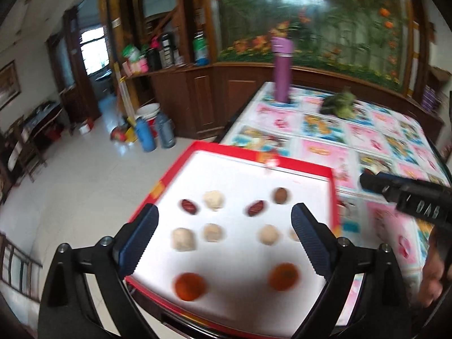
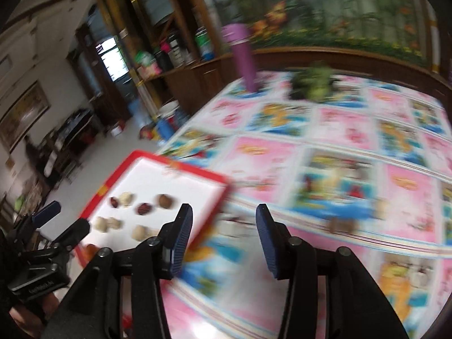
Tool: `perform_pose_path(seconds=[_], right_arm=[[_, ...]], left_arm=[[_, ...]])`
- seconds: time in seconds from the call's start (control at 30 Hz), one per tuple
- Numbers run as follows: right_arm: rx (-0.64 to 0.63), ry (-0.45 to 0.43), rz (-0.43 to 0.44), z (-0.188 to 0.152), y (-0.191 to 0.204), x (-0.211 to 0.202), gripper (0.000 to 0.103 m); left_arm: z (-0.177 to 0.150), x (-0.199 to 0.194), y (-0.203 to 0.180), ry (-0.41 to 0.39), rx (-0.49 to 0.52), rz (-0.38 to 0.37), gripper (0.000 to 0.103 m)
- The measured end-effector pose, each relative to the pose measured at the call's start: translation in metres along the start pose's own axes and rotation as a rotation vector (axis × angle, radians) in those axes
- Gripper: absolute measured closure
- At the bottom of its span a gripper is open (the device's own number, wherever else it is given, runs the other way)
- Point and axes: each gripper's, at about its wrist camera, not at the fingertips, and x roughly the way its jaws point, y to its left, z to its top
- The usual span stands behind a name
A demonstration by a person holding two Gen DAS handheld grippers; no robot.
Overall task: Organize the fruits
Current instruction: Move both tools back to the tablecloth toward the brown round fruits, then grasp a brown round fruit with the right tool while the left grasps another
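A red-rimmed white tray [image 1: 282,160] sits at the table's near left corner. On it lie two dark red dates [image 1: 188,206], a brown nut [image 1: 281,195], several pale round fruits [image 1: 183,239] and two orange fruits [image 1: 189,286]. My left gripper [image 1: 224,227] is open and empty above the tray. My right gripper [image 2: 224,227] is open and empty over the tablecloth, right of the tray [image 2: 209,173]. A small brown fruit [image 2: 342,225] lies blurred on the cloth, ahead and right of the right gripper. The right gripper also shows in the left wrist view [image 1: 395,192].
A purple bottle [image 1: 282,69] and a green vegetable [image 1: 340,103] stand at the table's far side on the cartoon-print cloth [image 2: 339,147]. The tray overhangs the table's left edge above a tiled floor. Blue bottles [image 1: 145,134] and a bucket stand on the floor by wooden cabinets.
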Motion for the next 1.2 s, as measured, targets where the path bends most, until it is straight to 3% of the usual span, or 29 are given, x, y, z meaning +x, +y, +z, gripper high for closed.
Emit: perform_pose_path(seconds=[0.2,0.4,0.63,0.7,0.87,1.13,1.2], right_arm=[[0.038,-0.003,-0.149,-0.021,-0.081,-0.033,0.052],[0.043,0.041,-0.155,-0.039,-0.115,-0.03,0.052],[0.037,0.076,-0.098,-0.038,-0.12,-0.004,0.053],[0.023,0.1,-0.088,-0.033,-0.119,0.011,0.064],[0.014,0.146,-0.107,-0.021,-0.121,0.041,0.073],[-0.007,0.142,-0.09,-0.016,-0.119,0.052,0.073],[-0.025,0.14,-0.094,-0.017,-0.118,0.053,0.077]], left_arm=[[-0.001,0.0,-0.06,0.033,0.111,-0.127,0.008],[-0.006,0.006,-0.119,0.077,0.199,-0.173,0.008],[-0.014,0.024,-0.161,0.139,0.278,-0.172,0.008],[-0.013,0.029,-0.168,0.148,0.287,-0.174,0.008],[-0.008,0.04,-0.173,0.179,0.29,-0.182,0.008],[-0.002,0.056,-0.184,0.208,0.303,-0.19,0.007],[0.001,0.062,-0.189,0.216,0.307,-0.191,0.007]])
